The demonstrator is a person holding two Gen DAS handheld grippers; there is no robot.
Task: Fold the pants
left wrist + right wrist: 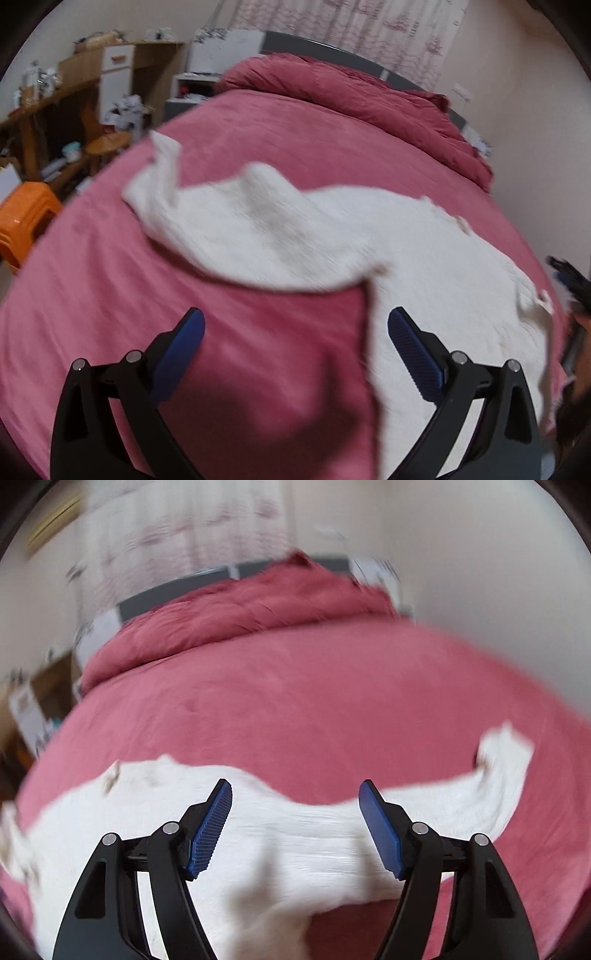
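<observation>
Pink bedspread underneath everything, filling both views, with a bunched duvet of the same pink heaped at the far end against a grey headboard. Off the left side, blurred: wooden shelving, a white drawer unit, an orange plastic stool.

White knit pants spread flat across the near half of the bed, unfolded. Seen from the left wrist: one leg running far-left and ending in a rumpled, flipped cuff, the other leg dropping toward the near edge, pink bedspread showing in the crotch notch between them, the wider waist part off to the right. Long axis therefore roughly left to right across the bed, not toward the headboard. Same garment from the right wrist as a wide white band crossing the view from side to side, one end curling up at far right.

Left gripper spread wide, gripping nothing; left blue pad over bare bedspread, right blue pad over the inner edge of the near leg, so straddling that edge just short of the crotch. Contact with the cloth not possible to tell through the blur. Right gripper likewise wide apart and empty, poised above the middle of the white band, fabric directly ahead and below.

Judged from this: both tools near the cloth, the left one better placed for a leg edge, the right one for the body of the garment. Likely next need: a pinch on each, then one leg carried across onto the other.
</observation>
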